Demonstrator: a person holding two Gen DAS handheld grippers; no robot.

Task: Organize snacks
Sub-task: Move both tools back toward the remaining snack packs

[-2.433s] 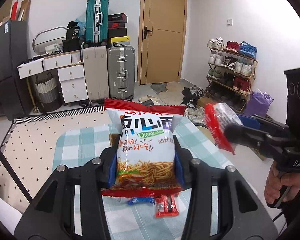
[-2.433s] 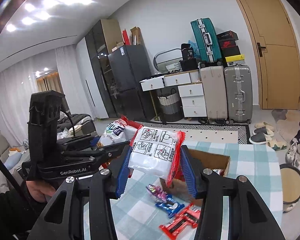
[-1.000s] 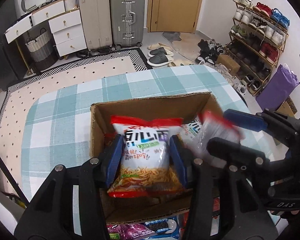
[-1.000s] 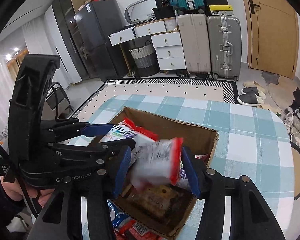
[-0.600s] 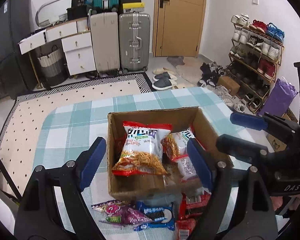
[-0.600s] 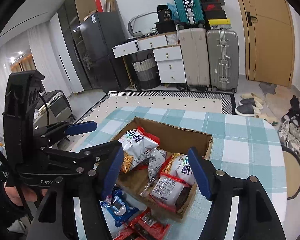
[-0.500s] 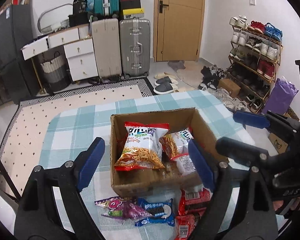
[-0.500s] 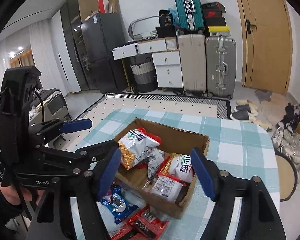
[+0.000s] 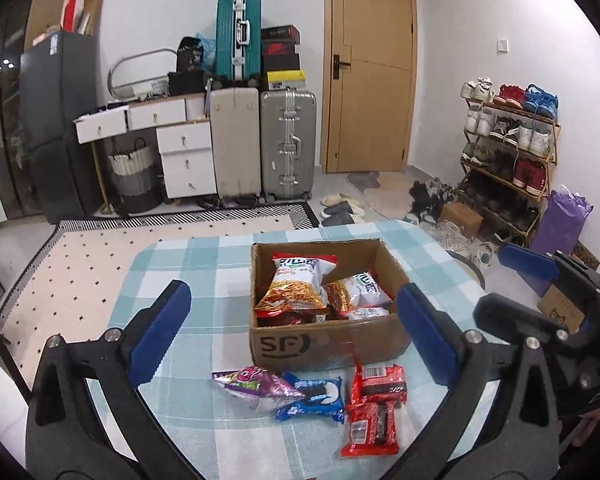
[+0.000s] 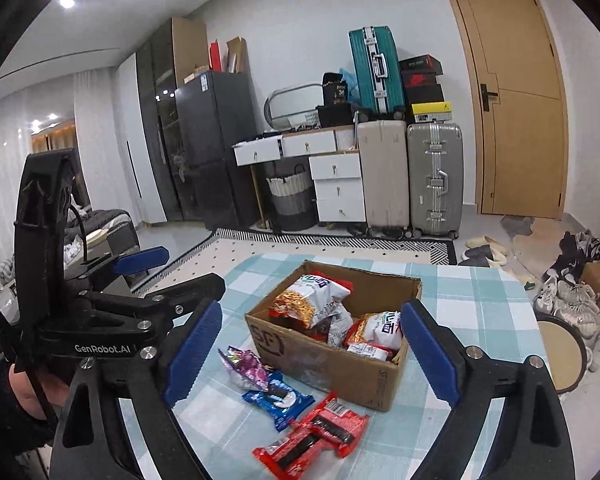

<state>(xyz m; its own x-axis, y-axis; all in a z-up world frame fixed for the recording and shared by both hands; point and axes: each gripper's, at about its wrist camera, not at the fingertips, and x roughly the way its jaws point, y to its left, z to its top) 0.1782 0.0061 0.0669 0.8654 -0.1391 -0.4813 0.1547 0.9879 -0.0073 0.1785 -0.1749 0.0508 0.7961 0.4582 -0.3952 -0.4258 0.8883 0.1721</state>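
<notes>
Both grippers are seen empty, jaws opening. The red packets [image 9: 374, 408] lie crosswise just below the right gripper [image 10: 312, 356], nearer it than the left gripper [image 9: 292, 332].

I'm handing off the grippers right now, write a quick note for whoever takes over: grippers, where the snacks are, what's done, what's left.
Left gripper: empty, jaws opening, nothing between them.
Right gripper: empty too, jaws opening.
Cardboard box sits on the checked tablecloth and holds several snack bags, the noodle snack bag on top.
Not yet boxed, lying on the cloth in front of the box: purple packet, blue cookie packet, two red packets.
Done: bags are in the box.
Left: put those four packets into the box.
</notes>
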